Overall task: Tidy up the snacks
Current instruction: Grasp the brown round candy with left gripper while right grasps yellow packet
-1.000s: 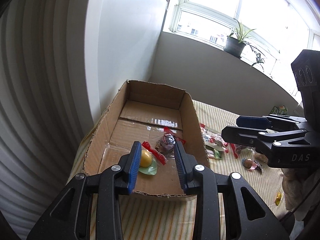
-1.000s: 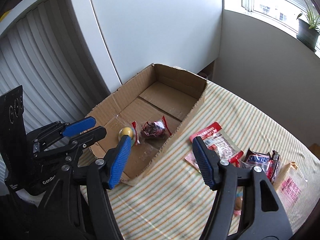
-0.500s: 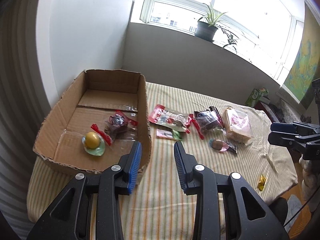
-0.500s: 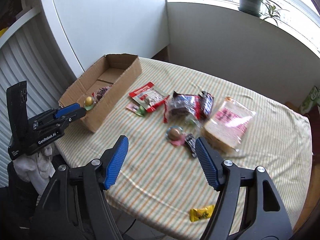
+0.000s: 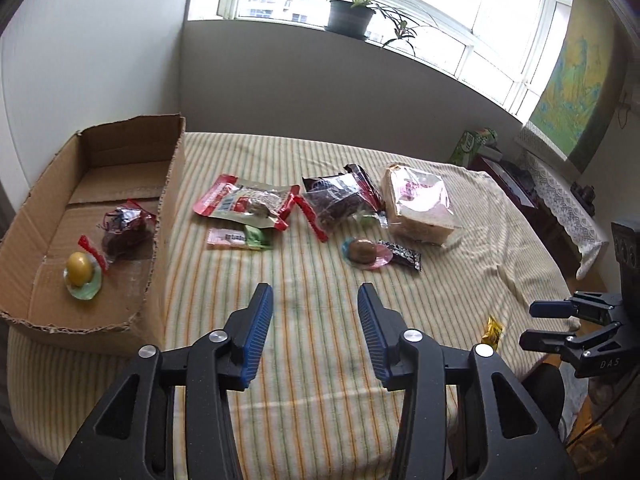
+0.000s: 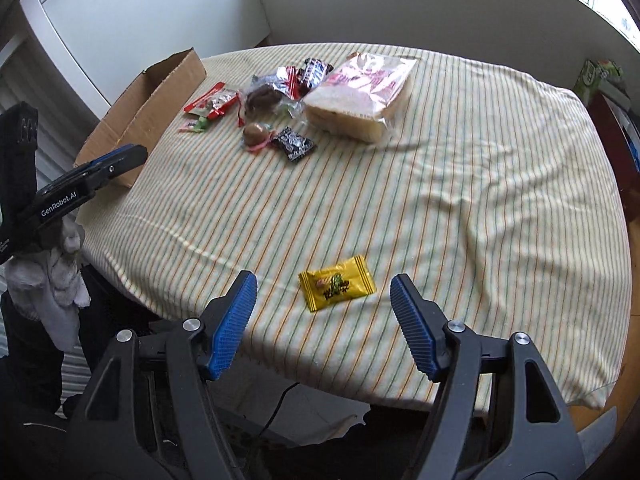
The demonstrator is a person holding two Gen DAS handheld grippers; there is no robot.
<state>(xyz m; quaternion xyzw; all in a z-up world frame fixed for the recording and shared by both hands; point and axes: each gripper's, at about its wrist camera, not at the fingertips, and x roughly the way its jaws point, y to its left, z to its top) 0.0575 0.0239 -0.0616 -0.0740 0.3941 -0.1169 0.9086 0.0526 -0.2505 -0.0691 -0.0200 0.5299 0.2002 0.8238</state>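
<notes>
Yellow candy packet (image 6: pixel 337 283) flat on striped tablecloth (image 6: pixel 460 184), just ahead of right gripper (image 6: pixel 323 304), between its wide-spread jaws, untouched. Left gripper (image 5: pixel 315 318) over bare cloth, jaws just been opening, nothing between them. Cardboard box (image 5: pixel 160 216) ahead-left of left gripper, yellow egg-shaped sweet (image 5: pixel 78 269) and dark wrapped snack (image 5: pixel 126 230) inside. Snack pile beyond: red pouch (image 5: pixel 244 202), bread bag (image 5: pixel 418 204).
</notes>
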